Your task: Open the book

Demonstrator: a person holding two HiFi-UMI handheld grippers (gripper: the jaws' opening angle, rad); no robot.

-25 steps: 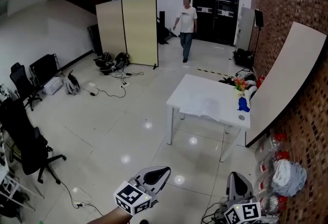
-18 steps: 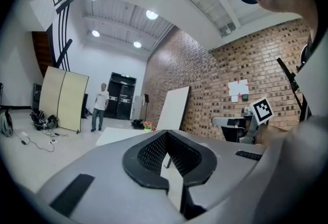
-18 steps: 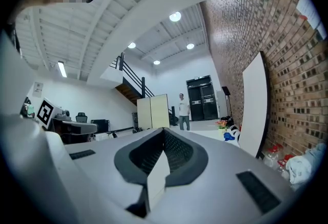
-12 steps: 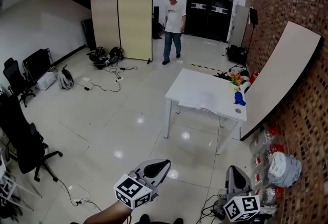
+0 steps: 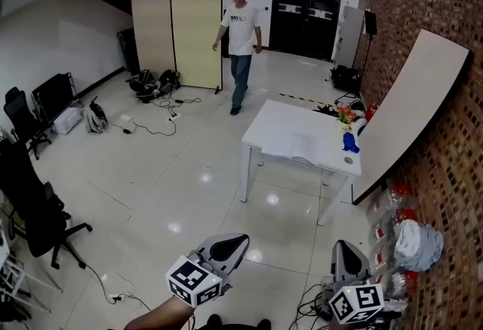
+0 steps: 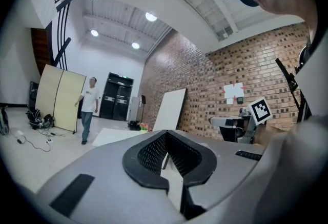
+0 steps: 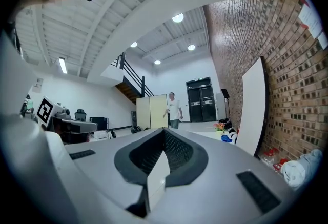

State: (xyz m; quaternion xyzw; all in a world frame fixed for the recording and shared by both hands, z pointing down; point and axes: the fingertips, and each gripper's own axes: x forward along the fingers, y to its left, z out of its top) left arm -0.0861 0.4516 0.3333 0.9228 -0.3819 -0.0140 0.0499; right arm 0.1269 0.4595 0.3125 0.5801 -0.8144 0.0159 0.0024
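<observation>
A white table [image 5: 277, 122] stands some way ahead, near the brick wall. On it lies a pale, flat book [image 5: 296, 146], too far off to tell whether its cover is raised. Beside it are a blue object [image 5: 348, 142] and a small bunch of flowers [image 5: 346, 115]. My left gripper [image 5: 229, 246] is low at the bottom middle of the head view, pointing level toward the table, jaws shut and empty. My right gripper [image 5: 341, 250] is at the bottom right, likewise shut with nothing in it. In the left gripper view the left gripper [image 6: 166, 136] has its jaws together, as does the right gripper [image 7: 165, 131] in the right gripper view.
A person [image 5: 240, 41] walks on the floor beyond the table. A large white board [image 5: 411, 121] leans on the brick wall. Plastic bags [image 5: 415, 242] lie at the wall's foot. Black office chairs [image 5: 30, 208] stand left, a folding screen [image 5: 181, 34] at the back.
The person has walked from the back doors toward the table. The table sits slightly nearer in the head view. Both grippers stay shut.
</observation>
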